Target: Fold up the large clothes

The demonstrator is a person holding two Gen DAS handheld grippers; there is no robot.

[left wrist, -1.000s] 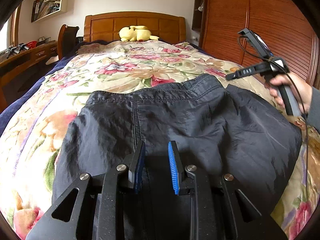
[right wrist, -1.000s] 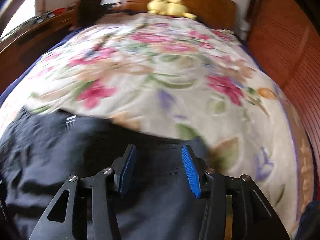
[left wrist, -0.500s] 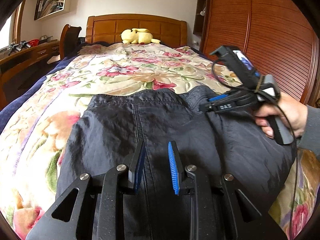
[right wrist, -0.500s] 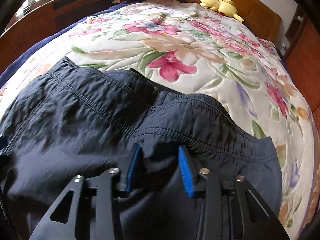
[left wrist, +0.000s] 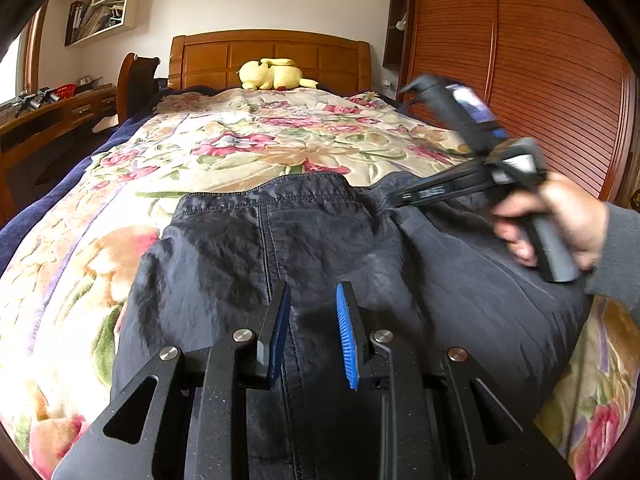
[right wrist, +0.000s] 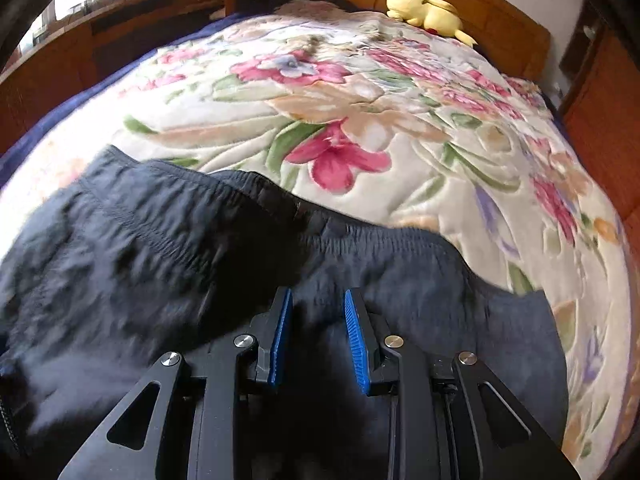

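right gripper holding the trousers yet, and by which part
Right gripper: its jaws have just been closing, with fabric of the dark trousers near the waistband between them. Whether it is gripped yet cannot be told.

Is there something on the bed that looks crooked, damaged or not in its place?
Nothing is damaged or spilled. The dark garment lies on the floral bedspread, but its elastic waistband is rumpled and wavy, not straight. The yellow plush toy rests by the headboard, which seems normal.

Floral bedspread (left wrist: 248, 152) on bed; yellow plush toy (left wrist: 272, 74) against wooden headboard (left wrist: 224, 56); slatted wardrobe (left wrist: 540, 80) right; desk (left wrist: 52, 116) left.
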